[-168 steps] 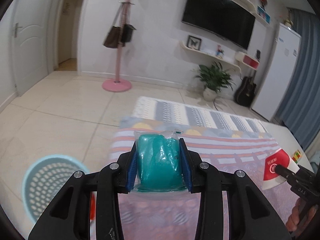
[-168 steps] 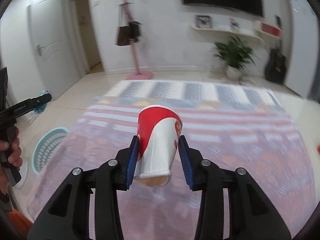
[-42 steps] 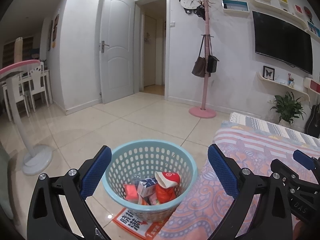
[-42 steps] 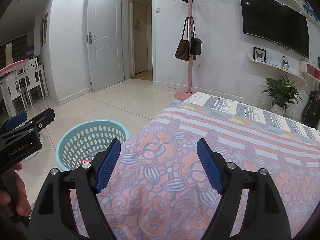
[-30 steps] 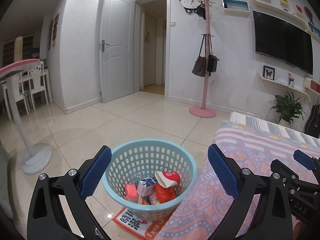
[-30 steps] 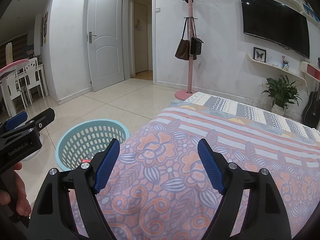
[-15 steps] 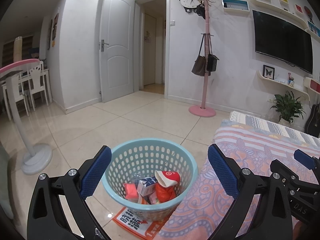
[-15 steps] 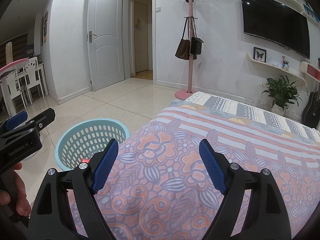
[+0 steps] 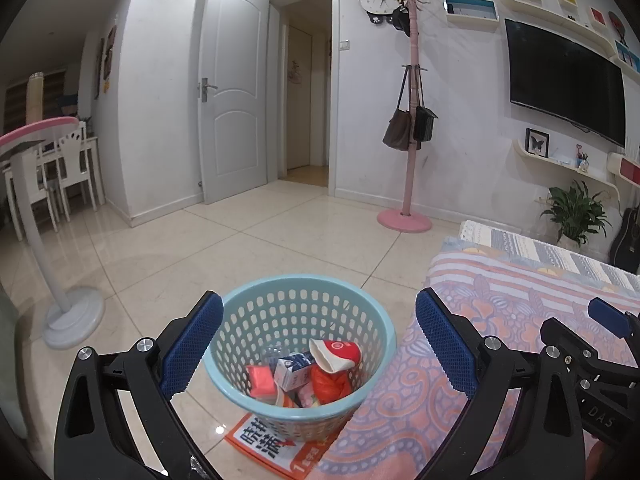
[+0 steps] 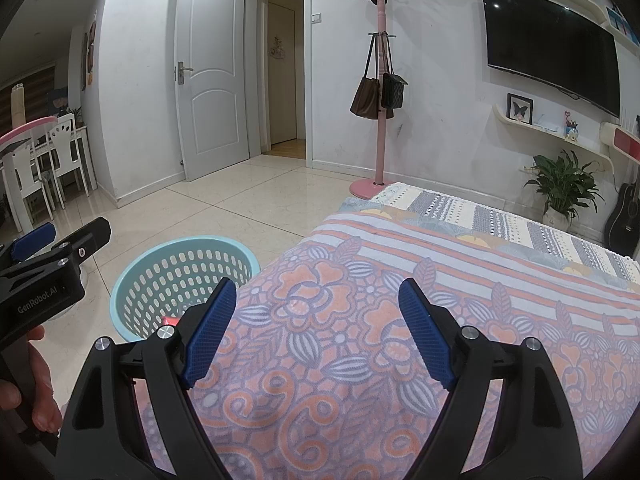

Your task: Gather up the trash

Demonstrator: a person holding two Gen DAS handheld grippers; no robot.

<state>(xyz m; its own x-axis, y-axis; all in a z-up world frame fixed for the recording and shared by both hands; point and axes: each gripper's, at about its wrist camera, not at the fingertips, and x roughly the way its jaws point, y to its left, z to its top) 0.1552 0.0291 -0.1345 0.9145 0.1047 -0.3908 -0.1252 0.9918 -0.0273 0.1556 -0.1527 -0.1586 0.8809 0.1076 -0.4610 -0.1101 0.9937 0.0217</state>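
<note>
Cup (image 9: 336, 354) now in basket (image 9: 382, 322) at bed edge (image 9: 400, 360), left gripper (image 9: 318, 340) and right gripper (image 10: 316, 332) both spread wide, empty.

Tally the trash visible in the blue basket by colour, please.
In the basket, left wrist view:
Red-and-white paper cup: 1
Blue-and-white carton: 1
Pink packet: 1
Orange-red crumpled bag: 1
Total: 4 distinguishable; scraps underneath are too hidden to count.

A pale blue perforated basket (image 9: 372, 320) holds a red-and-white cup (image 9: 336, 354); the bedspread (image 10: 360, 340) is orange-and-lilac floral, striped beyond.
</note>
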